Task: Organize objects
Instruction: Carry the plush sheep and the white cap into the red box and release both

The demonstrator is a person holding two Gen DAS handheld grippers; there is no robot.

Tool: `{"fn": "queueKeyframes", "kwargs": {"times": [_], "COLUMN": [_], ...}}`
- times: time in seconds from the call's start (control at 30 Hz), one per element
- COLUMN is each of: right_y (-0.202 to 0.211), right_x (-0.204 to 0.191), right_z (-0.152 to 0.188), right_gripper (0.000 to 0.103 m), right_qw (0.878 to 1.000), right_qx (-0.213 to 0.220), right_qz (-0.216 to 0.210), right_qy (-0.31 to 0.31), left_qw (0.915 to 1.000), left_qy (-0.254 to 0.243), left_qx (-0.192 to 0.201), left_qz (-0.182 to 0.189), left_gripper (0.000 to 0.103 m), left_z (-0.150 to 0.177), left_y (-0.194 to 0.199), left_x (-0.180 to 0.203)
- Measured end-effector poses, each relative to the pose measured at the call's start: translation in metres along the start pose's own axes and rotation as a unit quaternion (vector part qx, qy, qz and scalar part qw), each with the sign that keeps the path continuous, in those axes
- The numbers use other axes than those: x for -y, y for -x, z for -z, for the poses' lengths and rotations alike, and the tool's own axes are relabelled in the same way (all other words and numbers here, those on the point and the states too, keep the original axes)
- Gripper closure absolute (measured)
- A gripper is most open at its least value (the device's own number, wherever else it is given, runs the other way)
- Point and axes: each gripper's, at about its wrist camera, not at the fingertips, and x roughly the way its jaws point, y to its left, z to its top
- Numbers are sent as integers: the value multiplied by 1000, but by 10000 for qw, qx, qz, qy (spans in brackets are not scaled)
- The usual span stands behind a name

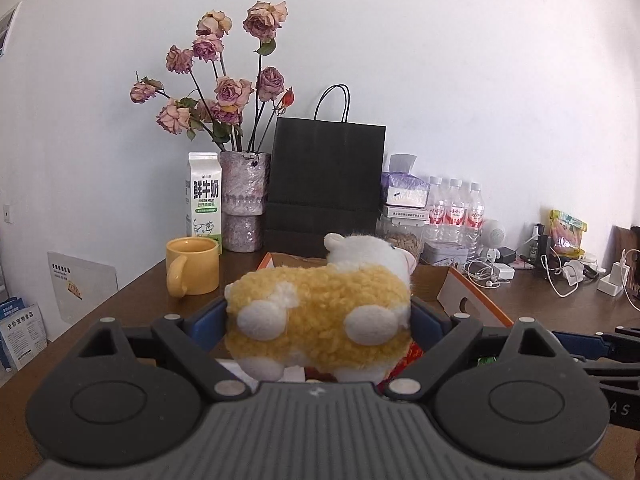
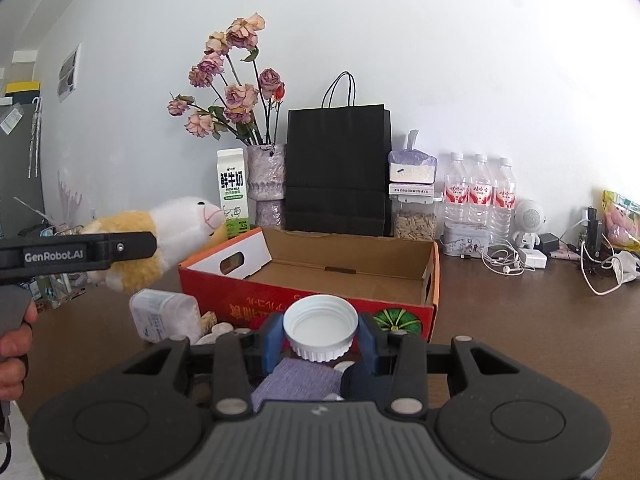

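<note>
Left gripper [image 1: 318, 320] jaws spread wide, blue pads pressed on both flanks of plush sheep [image 1: 320, 312], lifted clear of table. Right gripper [image 2: 320, 338] jaws partly closed, clamping white jar lid [image 2: 320, 326], pointing slightly downward. Person's left hand [image 2: 12, 352] grips the handle at the right wrist view's left edge.

Both shots were pretty bright, lit by soft daylight. The white wall [image 1: 440, 60] looked washed out, nearly blown out toward the right in the right wrist view. Shadows were faint. Heavy fisheye bending curved the bench [image 2: 520, 320] edges, and the corners went dark. Focus was decent, slightly soft overall.
</note>
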Motion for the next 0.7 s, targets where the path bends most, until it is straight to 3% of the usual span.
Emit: {"fn": "queueKeyframes", "kwargs": {"times": [0.33,0.7], "right_y": [-90,-175], "right_x": [16,27], "right_z": [-42,-62], "right_gripper": [64,64], "right_qw": [9997,9966], "right_qx": [-250,-816], "right_qz": [-49,-5], "right_qy": [-16,142], "left_qw": [9998,9978], "left_qy": [-100,-109], "left_qx": [-49,-428], "left_qz": [-153,-486], "left_gripper": [10,10], "left_z": [-22,-33], "left_y": [-76,-156], "left_x": [17,30]}}
